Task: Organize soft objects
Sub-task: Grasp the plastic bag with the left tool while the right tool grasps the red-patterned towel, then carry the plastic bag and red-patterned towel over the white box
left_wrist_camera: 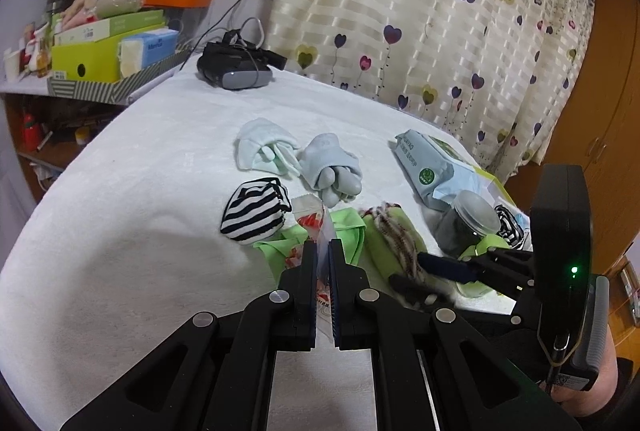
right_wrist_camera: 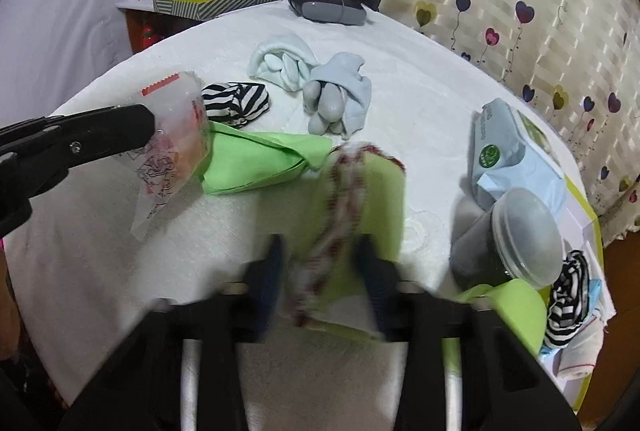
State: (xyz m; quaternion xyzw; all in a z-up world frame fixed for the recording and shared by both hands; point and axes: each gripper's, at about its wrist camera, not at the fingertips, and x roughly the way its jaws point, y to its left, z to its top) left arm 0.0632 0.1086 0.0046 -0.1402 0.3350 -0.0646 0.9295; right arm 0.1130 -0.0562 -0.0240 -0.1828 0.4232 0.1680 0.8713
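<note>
Nearest the lens of the left wrist view, the left claw stands closed, its two fingers pinching the edge of a clear plastic bag printed in red; the bag is held up off the white tablecloth, probably so that its mouth stays reachable for filling. From the right wrist view, the right claw is blurred, yet its fingers appear pressed against a folded green cloth with a brown-and-white fringe, which sits between them and stretches away toward the far side of the table. A second green cloth lies flat just beyond, its left end touching the bag. Farther off rest three bundled socks: a black-and-white striped pair at left, a pale mint pair and a grey-blue pair side by side behind it. At right, a pack of wipes and a lidded jar crowd the table edge, near more striped fabric. The fringed cloth thus lies within the right claw, near the held bag, suggesting bagging as the step in hand.
</note>
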